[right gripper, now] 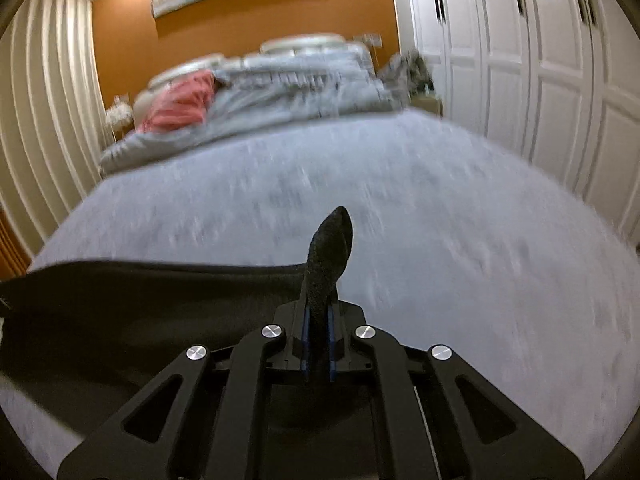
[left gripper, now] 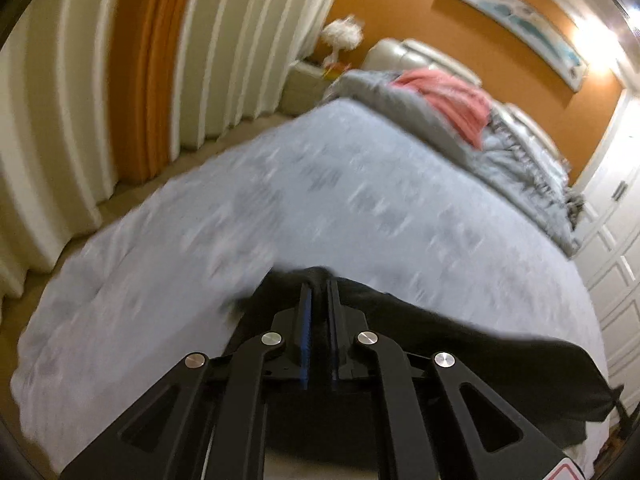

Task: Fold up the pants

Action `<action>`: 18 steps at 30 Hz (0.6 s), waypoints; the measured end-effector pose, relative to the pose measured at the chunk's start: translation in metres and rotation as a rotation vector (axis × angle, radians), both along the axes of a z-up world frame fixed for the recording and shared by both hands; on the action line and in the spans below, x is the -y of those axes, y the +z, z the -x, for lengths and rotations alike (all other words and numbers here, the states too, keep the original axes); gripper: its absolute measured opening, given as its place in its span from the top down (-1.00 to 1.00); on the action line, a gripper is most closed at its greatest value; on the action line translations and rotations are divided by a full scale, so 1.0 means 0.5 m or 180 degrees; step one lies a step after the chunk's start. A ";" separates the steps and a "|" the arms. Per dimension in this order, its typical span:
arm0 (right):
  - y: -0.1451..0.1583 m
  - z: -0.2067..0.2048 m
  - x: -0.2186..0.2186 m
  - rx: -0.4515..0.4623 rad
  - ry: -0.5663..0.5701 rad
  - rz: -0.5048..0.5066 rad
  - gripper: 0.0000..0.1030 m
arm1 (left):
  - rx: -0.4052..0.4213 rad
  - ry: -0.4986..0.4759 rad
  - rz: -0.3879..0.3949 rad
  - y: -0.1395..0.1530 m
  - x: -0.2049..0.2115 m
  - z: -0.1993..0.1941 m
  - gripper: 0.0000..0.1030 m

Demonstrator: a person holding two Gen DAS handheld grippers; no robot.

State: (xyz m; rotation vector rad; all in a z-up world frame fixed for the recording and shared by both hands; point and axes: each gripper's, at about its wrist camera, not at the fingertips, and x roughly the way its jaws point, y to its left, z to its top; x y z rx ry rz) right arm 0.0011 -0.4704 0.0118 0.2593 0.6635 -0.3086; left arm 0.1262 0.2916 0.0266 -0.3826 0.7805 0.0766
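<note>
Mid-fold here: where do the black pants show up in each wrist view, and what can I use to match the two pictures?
Left wrist view: black pants lower centre, running to the lower right edge, pinched in the left gripper.
Right wrist view: pants lower left, a tuft sticking up from the right gripper.
Shared landmark: the pink cloth on the rumpled grey duvet.

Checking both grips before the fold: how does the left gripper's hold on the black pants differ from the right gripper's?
The left gripper has black pants fabric barely showing past its fingertips; the right gripper has a bunched tongue of black pants sticking well beyond its tips. The cloth trails rightward from the left gripper, leftward from the right. Both are shut on the pants above the grey bedspread.
</note>
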 end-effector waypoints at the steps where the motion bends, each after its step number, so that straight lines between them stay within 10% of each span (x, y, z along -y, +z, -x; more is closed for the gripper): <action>1: -0.025 0.018 0.000 -0.0115 -0.0035 -0.0035 0.64 | -0.0065 0.0047 0.0050 -0.019 -0.013 0.022 0.84; 4: -0.086 0.078 -0.002 -0.0455 -0.0266 -0.0022 0.36 | -0.0153 0.0265 0.0373 -0.056 -0.051 0.093 0.11; 8: -0.068 0.162 0.000 -0.0206 -0.0487 -0.0316 -0.27 | -0.0108 0.0423 0.0925 -0.057 -0.071 0.151 -0.24; 18: 0.042 0.121 -0.128 0.0041 -0.0616 -0.0752 -0.63 | -0.0627 0.0365 0.1994 -0.182 0.013 0.030 -0.15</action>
